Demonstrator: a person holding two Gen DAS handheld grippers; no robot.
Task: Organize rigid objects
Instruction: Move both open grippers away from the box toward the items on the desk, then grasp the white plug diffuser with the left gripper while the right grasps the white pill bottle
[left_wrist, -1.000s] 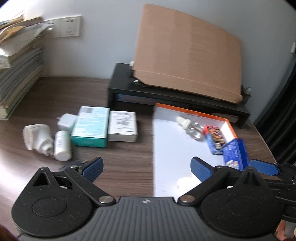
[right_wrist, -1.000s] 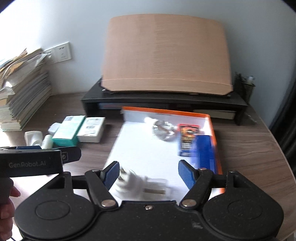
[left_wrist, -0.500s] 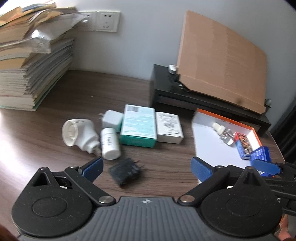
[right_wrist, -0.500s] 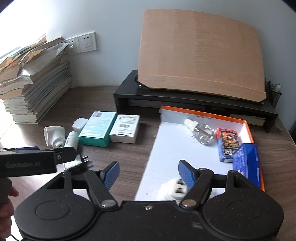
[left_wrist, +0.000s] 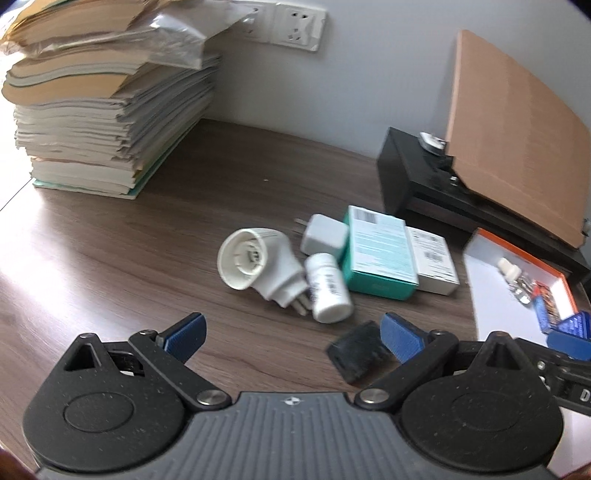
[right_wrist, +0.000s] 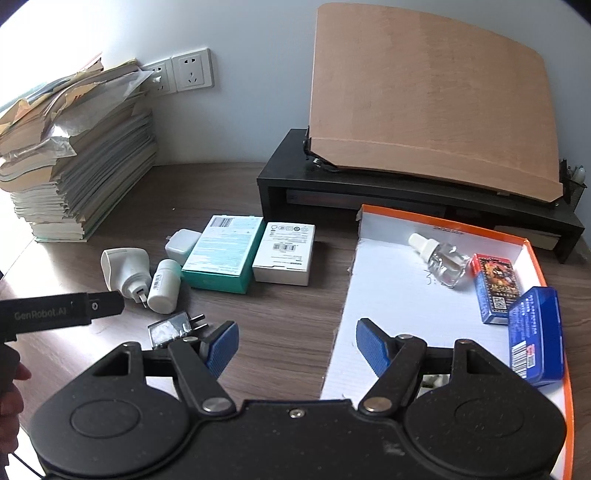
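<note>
Two sets of tongs, both spread apart and empty. Our left tongs (left_wrist: 291, 332) hang low over the worktop (left_wrist: 110, 258), aimed at the loose clutter; the black plug adapter (left_wrist: 360, 354) lies just beside the right-hand pad, outside the gap, so we judge it the likely next pick. Our right tongs (right_wrist: 295, 345) hover at the near left edge of the orange-rimmed tray (right_wrist: 533, 254), nothing between the pads.

Further out on the worktop: white socket adapter (left_wrist: 258, 266) on its side touching the small white bottle (left_wrist: 328, 291), white charger cube (left_wrist: 325, 234) behind them, teal box (left_wrist: 378, 254) and white box (left_wrist: 434, 260) side by side. These are still unsorted.

In the tray, sorted we judge: clear dropper bottle (right_wrist: 441, 258), red card box (right_wrist: 493, 288), blue box (right_wrist: 537, 334), grouped along the right wall, leaving the left floor free for more.

View differences: the right wrist view shows the whole tray, the adapter's prongs pointing right, and the left tool's body at the left edge; something white is partly hidden under our right tongs' arm, cannot tell what. The left wrist view shows only the tray's far corner but gives the socket adapter's open round face and the paper stack (left_wrist: 103, 110) up close.
</note>
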